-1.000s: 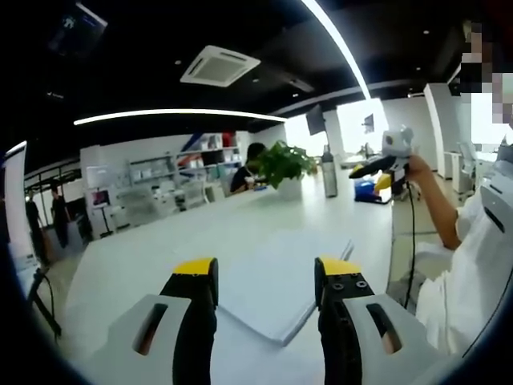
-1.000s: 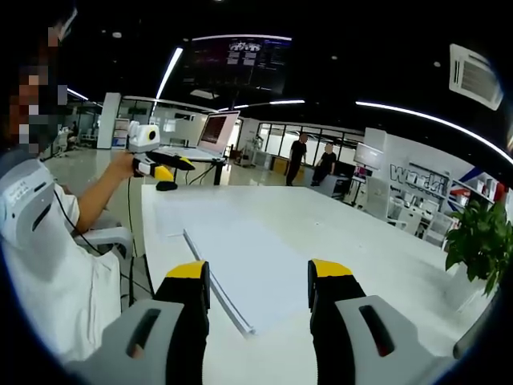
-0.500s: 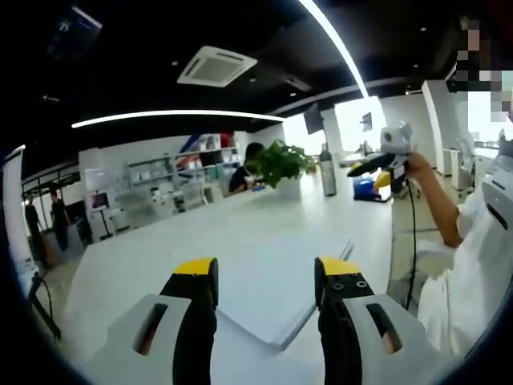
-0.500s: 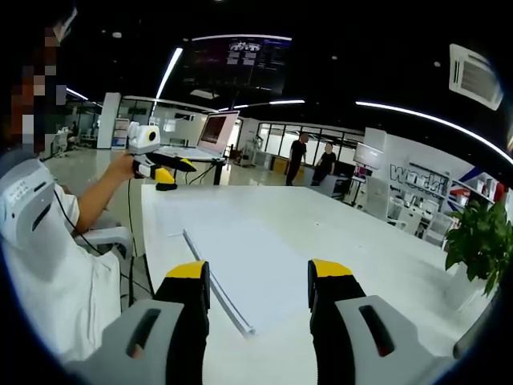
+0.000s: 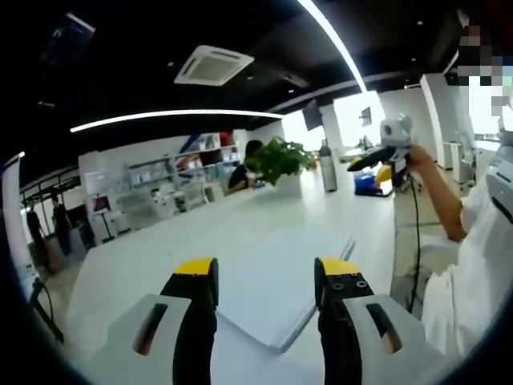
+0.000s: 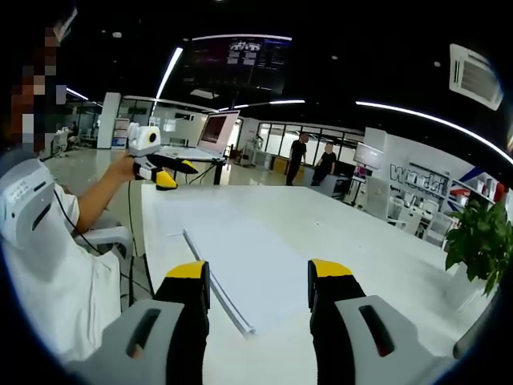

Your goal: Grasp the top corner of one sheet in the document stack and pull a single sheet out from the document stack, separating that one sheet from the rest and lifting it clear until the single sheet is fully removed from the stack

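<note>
A white document stack [image 5: 280,281] lies flat on the white table, its near corner just beyond my jaws. My left gripper [image 5: 264,281] hovers open above that corner, nothing between its yellow-tipped fingers. The same document stack [image 6: 248,265] stretches away from my right gripper [image 6: 258,282], which is also open and empty above the stack's near end. Held up in a hand, the right gripper [image 5: 383,156] appears at the right of the left gripper view. The left gripper [image 6: 156,164] appears raised at the left of the right gripper view.
A potted plant [image 5: 280,164] and a bottle [image 5: 329,170] stand at the table's far end. The person in white [image 6: 48,257] sits at the table's side. Two people [image 6: 309,160] stand far off by desks. Shelves [image 5: 168,180] line the back wall.
The raised right gripper and hand have drifted slightly up in the left gripper view. The stack and both open jaws look the same.
</note>
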Action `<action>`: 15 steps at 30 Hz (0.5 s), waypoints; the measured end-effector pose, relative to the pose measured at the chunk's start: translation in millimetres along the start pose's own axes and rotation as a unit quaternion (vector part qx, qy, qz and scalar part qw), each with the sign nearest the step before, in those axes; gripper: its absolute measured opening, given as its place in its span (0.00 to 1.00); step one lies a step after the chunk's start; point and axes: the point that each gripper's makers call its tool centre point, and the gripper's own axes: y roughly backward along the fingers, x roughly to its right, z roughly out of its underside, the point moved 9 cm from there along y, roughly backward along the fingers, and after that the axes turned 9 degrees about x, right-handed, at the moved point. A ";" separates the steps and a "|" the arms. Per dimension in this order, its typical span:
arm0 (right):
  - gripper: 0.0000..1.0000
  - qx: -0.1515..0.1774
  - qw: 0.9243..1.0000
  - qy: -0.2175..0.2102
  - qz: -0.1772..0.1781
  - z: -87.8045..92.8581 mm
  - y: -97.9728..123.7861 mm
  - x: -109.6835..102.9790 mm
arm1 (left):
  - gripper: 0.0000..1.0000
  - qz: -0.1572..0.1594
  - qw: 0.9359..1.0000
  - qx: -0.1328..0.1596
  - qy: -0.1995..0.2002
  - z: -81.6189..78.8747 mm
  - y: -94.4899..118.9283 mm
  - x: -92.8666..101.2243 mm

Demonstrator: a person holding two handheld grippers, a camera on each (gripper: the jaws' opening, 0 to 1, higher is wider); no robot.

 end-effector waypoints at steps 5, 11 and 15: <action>0.49 0.000 1.000 0.000 0.000 0.1 0.0 -0.3 | 0.49 0.002 1.000 -0.007 -0.005 1.8 -4.0 2.1; 0.48 -0.003 1.000 0.001 0.001 0.7 -0.9 -0.8 | 0.49 0.003 1.000 -0.015 -0.016 4.0 -9.3 4.8; 0.48 -0.004 1.000 0.001 0.000 1.5 -1.5 -0.9 | 0.49 0.006 1.000 -0.018 -0.020 4.2 -13.0 5.2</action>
